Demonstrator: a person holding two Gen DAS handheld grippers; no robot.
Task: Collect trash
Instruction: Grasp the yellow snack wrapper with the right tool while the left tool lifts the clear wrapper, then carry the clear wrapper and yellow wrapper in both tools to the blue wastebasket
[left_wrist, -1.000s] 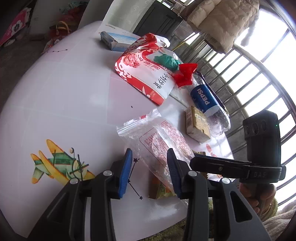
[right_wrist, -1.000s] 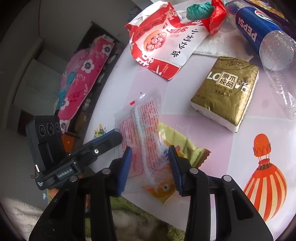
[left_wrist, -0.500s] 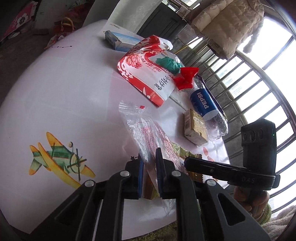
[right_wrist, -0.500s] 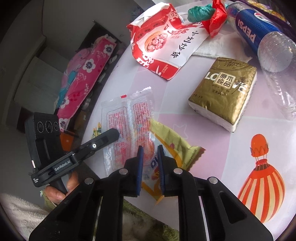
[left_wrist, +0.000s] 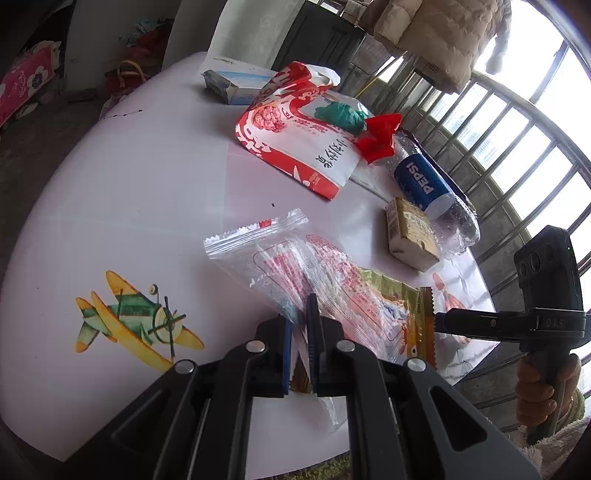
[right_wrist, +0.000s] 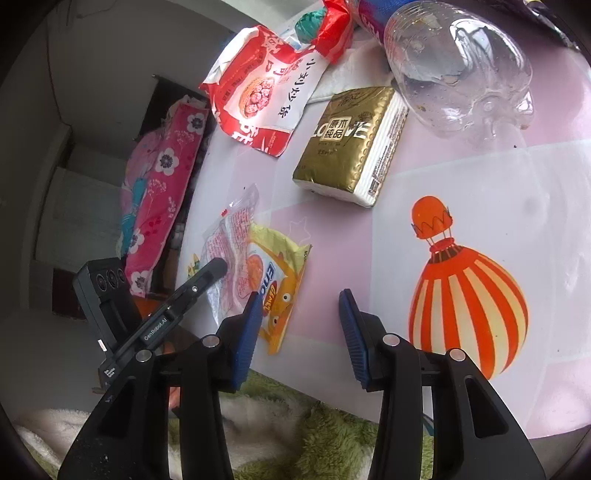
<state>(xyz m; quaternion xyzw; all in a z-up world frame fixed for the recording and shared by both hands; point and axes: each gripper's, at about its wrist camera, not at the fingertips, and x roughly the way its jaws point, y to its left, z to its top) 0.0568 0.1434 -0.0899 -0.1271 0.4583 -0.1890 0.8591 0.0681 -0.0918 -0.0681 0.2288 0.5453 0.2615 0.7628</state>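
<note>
I am pinching the near corner of the clear wrapper (left_wrist: 295, 269) in my left gripper (left_wrist: 300, 354) — its long axis is running away from me toward the far left. My right gripper (right_wrist: 301, 328) has just been opening and is standing spread with nothing between its pads; the yellow snack packet (right_wrist: 279, 280) is lying just left of it on the table (right_wrist: 461, 192), half under the clear one. Farther off — the gold tissue pack (right_wrist: 351, 144).
</note>
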